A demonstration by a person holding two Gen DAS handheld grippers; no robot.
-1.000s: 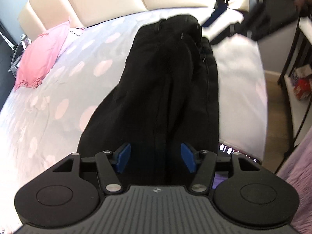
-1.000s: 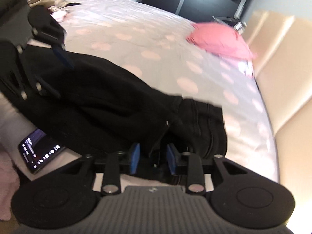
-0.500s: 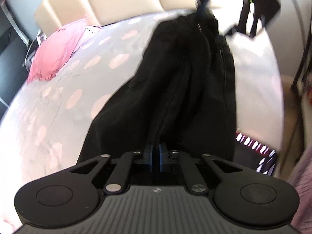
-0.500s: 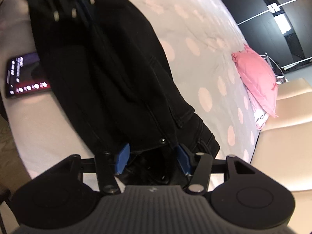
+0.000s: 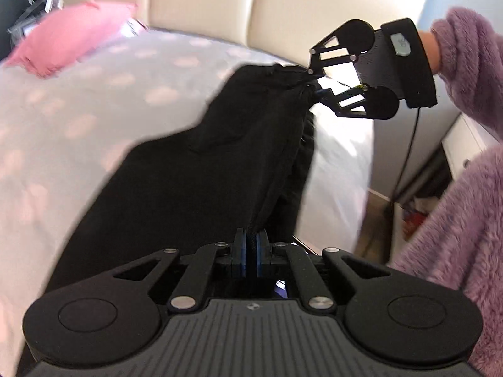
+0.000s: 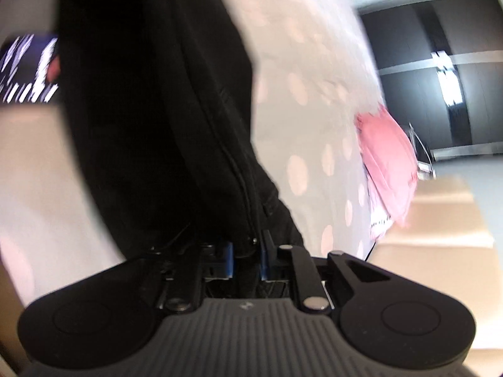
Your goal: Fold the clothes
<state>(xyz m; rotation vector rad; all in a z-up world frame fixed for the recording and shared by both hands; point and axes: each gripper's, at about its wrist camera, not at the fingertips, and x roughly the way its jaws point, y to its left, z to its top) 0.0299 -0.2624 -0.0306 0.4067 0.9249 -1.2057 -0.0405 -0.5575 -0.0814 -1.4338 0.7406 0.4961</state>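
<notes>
A pair of black trousers hangs stretched between my two grippers above the bed. My left gripper is shut on the near end of the trousers. My right gripper shows at the upper right of the left wrist view, shut on the bunched far end. In the right wrist view the right gripper pinches black cloth, and the trousers fall away from it toward the upper left. The cloth's lower part drapes toward the bed.
The bed has a pale cover with pink dots and a cream padded headboard. A pink pillow lies at its far left. A lit phone lies near the bed's edge. A purple fuzzy sleeve fills the right.
Both grippers closed on the trousers, the left first, the right after. They have lifted the trousers off the bed and pulled them taut between them.
</notes>
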